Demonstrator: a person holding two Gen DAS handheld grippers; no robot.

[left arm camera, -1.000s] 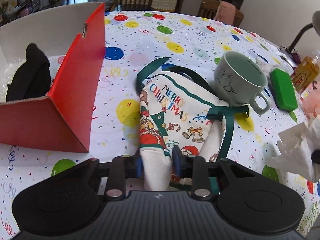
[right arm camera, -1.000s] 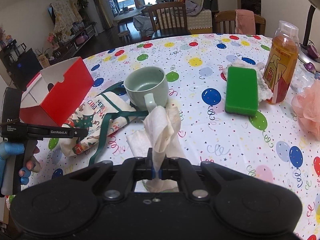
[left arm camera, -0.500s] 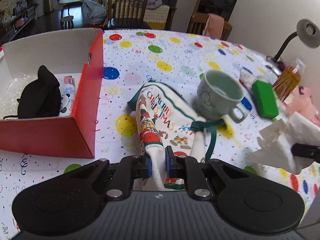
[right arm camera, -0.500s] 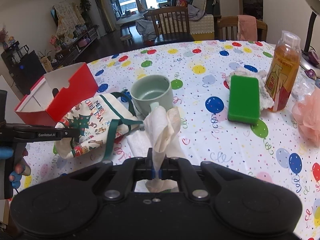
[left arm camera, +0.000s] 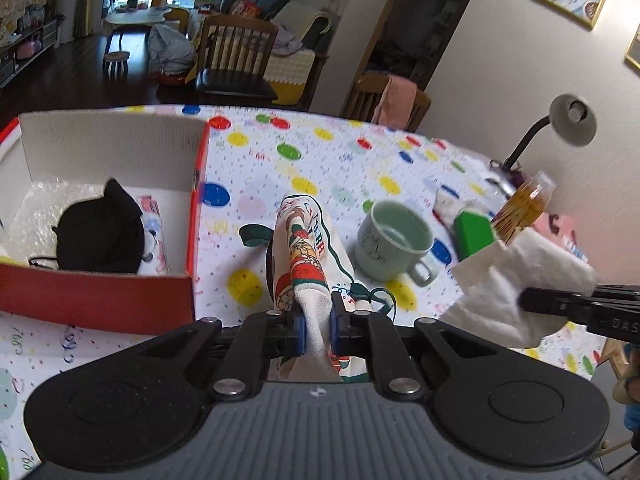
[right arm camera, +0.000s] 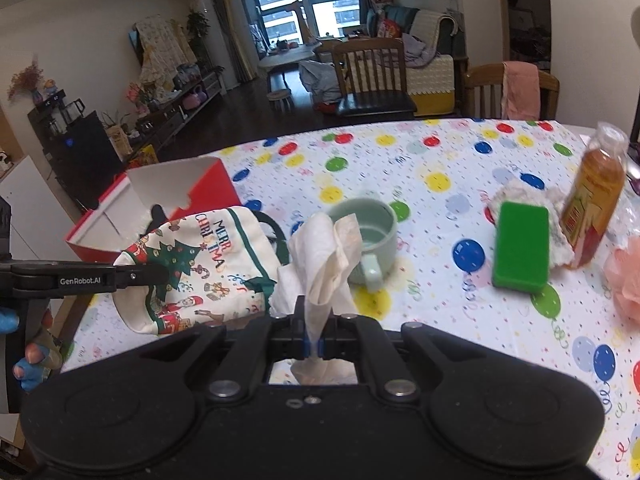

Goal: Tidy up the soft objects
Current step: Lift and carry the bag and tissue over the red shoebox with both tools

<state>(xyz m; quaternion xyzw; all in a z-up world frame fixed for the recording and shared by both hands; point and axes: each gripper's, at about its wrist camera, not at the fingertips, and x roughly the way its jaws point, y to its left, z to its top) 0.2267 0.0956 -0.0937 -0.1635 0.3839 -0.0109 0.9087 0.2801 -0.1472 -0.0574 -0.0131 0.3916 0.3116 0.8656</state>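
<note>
- Left wrist view: the left tool (left arm camera: 317, 322) is clenched on the Christmas cloth bag (left arm camera: 308, 252), lifted beside the red box (left arm camera: 100, 300); only here the black item (left arm camera: 100, 236) inside shows.
- Right wrist view: the right tool (right arm camera: 315, 334) grasps the white tissue (right arm camera: 324, 256); only here the whole green sponge (right arm camera: 520, 252) on the tabletop (right arm camera: 440, 312) shows.

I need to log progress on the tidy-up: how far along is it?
Done: a black cloth item already lies in the red box. In hand: the left gripper pinches the Christmas bag, and the right gripper pinches a white tissue. Left: both still outside the box; the pink pouf sits on the table.
</note>
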